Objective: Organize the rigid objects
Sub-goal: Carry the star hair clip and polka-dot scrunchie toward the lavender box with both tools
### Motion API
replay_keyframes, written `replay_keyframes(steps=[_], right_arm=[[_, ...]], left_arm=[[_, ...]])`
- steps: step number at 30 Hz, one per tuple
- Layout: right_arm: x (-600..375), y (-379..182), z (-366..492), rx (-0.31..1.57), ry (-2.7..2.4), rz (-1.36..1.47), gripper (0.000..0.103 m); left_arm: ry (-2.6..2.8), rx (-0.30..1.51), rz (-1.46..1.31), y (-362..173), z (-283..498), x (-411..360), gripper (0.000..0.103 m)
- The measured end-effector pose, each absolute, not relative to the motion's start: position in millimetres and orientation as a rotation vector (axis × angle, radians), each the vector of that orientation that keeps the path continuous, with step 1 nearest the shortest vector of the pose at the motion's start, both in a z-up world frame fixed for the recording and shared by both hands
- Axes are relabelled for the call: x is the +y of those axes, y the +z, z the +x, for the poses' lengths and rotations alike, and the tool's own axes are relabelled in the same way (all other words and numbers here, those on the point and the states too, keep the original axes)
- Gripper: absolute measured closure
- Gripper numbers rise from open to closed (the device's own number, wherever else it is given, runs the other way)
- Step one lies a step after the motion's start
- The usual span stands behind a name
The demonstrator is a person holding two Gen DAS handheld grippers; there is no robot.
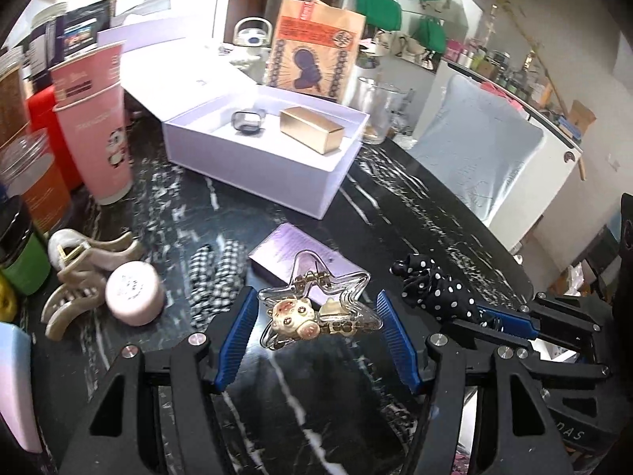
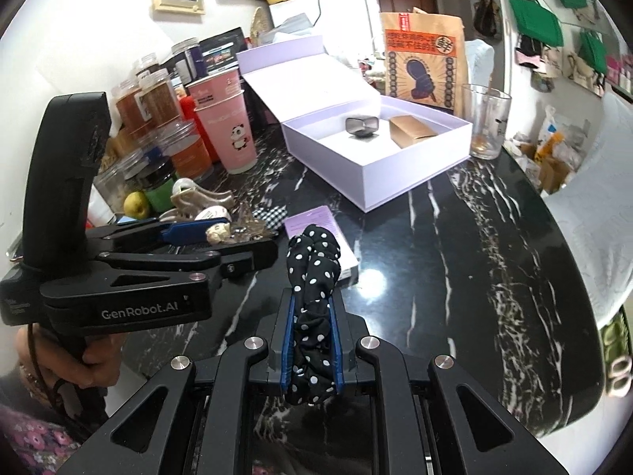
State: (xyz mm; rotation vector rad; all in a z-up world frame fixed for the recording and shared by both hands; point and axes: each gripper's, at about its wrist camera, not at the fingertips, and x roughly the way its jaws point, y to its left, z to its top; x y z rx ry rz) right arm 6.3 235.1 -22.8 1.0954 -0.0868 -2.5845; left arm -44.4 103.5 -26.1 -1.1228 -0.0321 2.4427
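Observation:
My left gripper (image 1: pixel 316 310) is open, its blue pads either side of a clear star-shaped hair clip (image 1: pixel 316 308) with a cream charm, apart from it. My right gripper (image 2: pixel 312 308) is shut on a black polka-dot scrunchie (image 2: pixel 312 273), also seen in the left wrist view (image 1: pixel 435 285). An open lilac box (image 1: pixel 221 154) (image 2: pixel 376 174) on the black marble table holds a gold block (image 1: pixel 310 128) (image 2: pixel 409 130) and a small grey case (image 1: pixel 247 120) (image 2: pixel 361 124). Beige claw clips (image 1: pixel 79 277), a pink round tin (image 1: pixel 134 293) and a checkered scrunchie (image 1: pixel 213 273) lie at left.
A lilac card (image 1: pixel 289 253) (image 2: pixel 312 217) lies under the clip area. A pink paper cup (image 1: pixel 95 118) (image 2: pixel 229 122), jars (image 2: pixel 158 99), a glass (image 1: pixel 379 109) (image 2: pixel 484 118) and a paper bag (image 1: pixel 312 47) (image 2: pixel 423 59) ring the box. The table edge (image 2: pixel 573 277) curves at right.

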Motion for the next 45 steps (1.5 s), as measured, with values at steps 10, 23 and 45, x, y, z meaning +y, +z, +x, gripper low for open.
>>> replay_keyframes(steps=[10,23,45], right_arm=[[253.6,-12.1,7.6,-0.139,-2.610,1.083,0.088],[266.8,6.0,-7.5,-0.113,-2.623,1.042,0.088],[269.6,44.2,-66.9,-0.012,-2.617,0.935,0.088]], left_arm=[[2.433,0.005,-1.098,-10.1,-52.6,124.8,0.041],[2.414,0.020,-1.057,12.5,-71.7,139.6,0.041],[2.478,0.080,-0.952,52.7,-125.3,146.5,0.041]])
